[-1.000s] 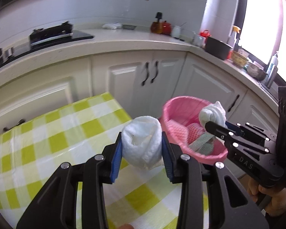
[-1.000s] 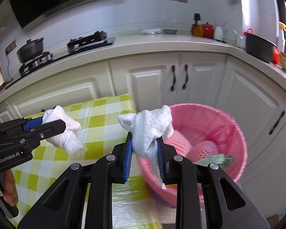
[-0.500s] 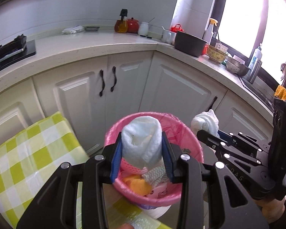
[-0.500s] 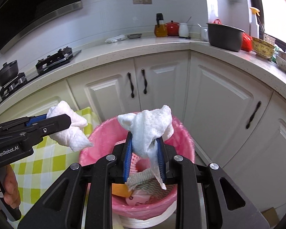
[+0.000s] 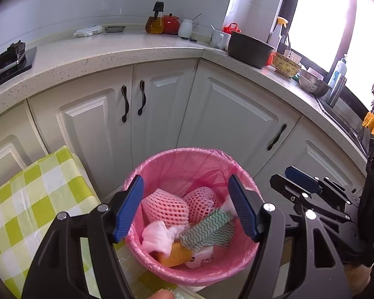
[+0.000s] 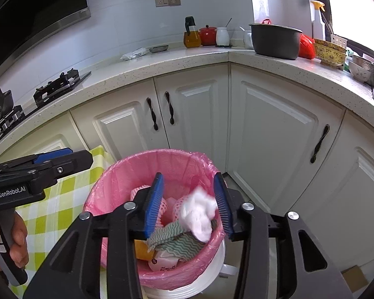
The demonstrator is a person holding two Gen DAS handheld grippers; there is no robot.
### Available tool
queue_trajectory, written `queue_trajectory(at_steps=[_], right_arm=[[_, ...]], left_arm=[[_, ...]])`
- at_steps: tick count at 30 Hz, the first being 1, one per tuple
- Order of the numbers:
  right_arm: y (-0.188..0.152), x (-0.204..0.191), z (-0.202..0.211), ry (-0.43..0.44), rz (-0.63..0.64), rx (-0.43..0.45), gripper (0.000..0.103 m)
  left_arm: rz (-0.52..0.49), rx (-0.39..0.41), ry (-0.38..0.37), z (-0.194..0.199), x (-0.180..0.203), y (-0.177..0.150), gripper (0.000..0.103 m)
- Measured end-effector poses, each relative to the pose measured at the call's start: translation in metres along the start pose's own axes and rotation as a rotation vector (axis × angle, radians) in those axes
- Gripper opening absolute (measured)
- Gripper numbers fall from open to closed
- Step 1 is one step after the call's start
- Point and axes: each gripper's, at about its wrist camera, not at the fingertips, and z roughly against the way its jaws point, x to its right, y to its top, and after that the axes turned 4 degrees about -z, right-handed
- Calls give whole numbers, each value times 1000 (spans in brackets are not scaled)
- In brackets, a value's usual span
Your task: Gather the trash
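A bin lined with a pink bag (image 5: 187,152) (image 6: 149,155) stands on the floor below both grippers. Inside lie pink foam fruit nets (image 5: 167,208), a wavy-striped cloth (image 5: 207,231), something orange and a wrapper. My left gripper (image 5: 185,209) hangs over the bin, its jaws opening with nothing between them. A white tissue wad (image 5: 158,236) lies on the trash beneath it. My right gripper (image 6: 188,204) is over the bin too, jaws opening. A second white wad (image 6: 199,211), blurred, is loose between its pads. Each gripper appears in the other's view (image 5: 299,179) (image 6: 62,159).
A table with a green-checked cloth (image 5: 25,199) (image 6: 52,214) touches the bin's left side. White cabinet doors (image 5: 227,124) curve round behind it. The countertop (image 6: 261,62) carries a dark pot, bowls and jars; a stove (image 6: 59,84) is at left. A hand (image 6: 17,239) holds the left gripper's handle.
Both grippers went from shut on tissue wads to open. The left wad now lies in the bin; the right wad has slipped down between its pads. Both views moved right, from table to bin.
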Motion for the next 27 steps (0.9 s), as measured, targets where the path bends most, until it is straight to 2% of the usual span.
queue_trajectory(at_steps=[2,4,6,11,15,19,27], right_arm=[[-3,1,8,3,-9,6,57],[-6,1,16,-1,-13,4,59],[-10,0,24,-3,-21,-1,69],[-27,-6,56,-16,-36,-4,82],[-43,-14,77,-18,-34,-11,83],[-55,-21,89,-13,-24,-15,84],[-57,-27,94,-11,-16,-17,84]], left_arm=[[0,3,7,9,-1,-5,78],[1,4,0,20,-2,-10,80],[8,2,6,31,-4,-17,86],[27,10,0,68,-9,-42,93],[10,14,13,95,0,-62,98],[2,19,21,112,4,-77,98],[-17,29,37,120,7,-81,98]])
